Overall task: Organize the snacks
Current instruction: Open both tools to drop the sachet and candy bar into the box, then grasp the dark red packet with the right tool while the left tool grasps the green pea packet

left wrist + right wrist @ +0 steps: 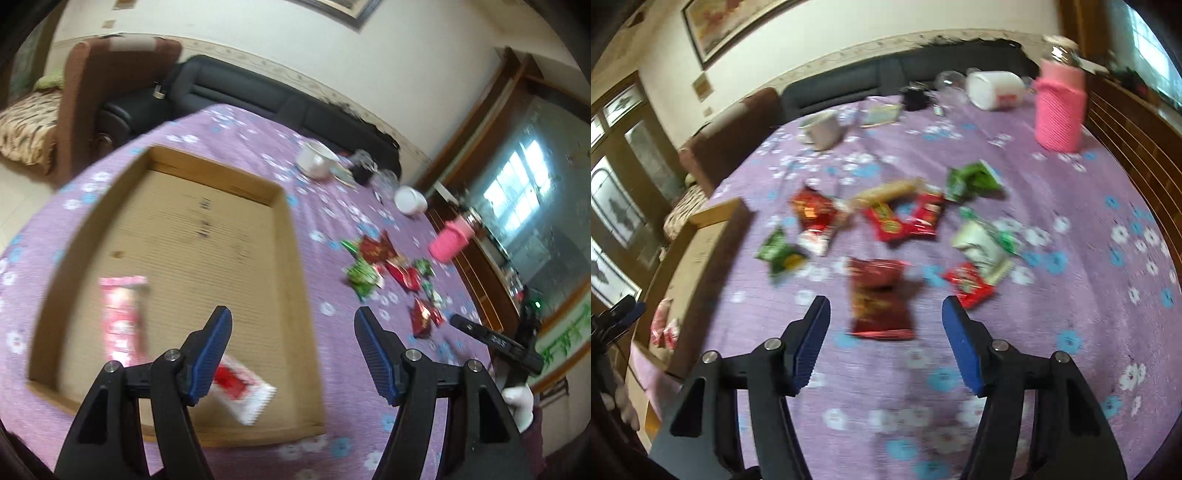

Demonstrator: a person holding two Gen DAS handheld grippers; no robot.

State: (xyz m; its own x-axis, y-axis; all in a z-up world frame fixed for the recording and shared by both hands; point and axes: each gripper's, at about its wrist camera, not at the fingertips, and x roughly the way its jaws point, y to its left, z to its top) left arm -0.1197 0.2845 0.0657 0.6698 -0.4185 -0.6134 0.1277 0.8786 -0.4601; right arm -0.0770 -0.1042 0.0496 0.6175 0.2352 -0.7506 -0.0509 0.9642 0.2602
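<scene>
A shallow cardboard box (pixel 284 236) lies on the purple flowered tablecloth (pixel 332 229). Two pink-red snack packets lie inside it, one (pixel 122 317) at the left and one (pixel 242 391) by my left gripper's left finger. My left gripper (pixel 293 349) is open and empty above the box's near right part. Several red and green snack packets (pixel 897 221) lie loose on the cloth. My right gripper (pixel 886 339) is open and empty, with a dark red packet (pixel 879 302) lying between its fingertips. The box also shows in the right wrist view (pixel 701 251), at the left.
A white mug (pixel 822 127), a white container (pixel 995 90), a pink knitted jar (pixel 1060 110), a glass (pixel 947 81) and a dark object (pixel 914 98) stand at the table's far side. A dark sofa (pixel 236 92) and a brown armchair (pixel 107 96) stand behind the table. The right gripper shows in the left wrist view (pixel 495 341).
</scene>
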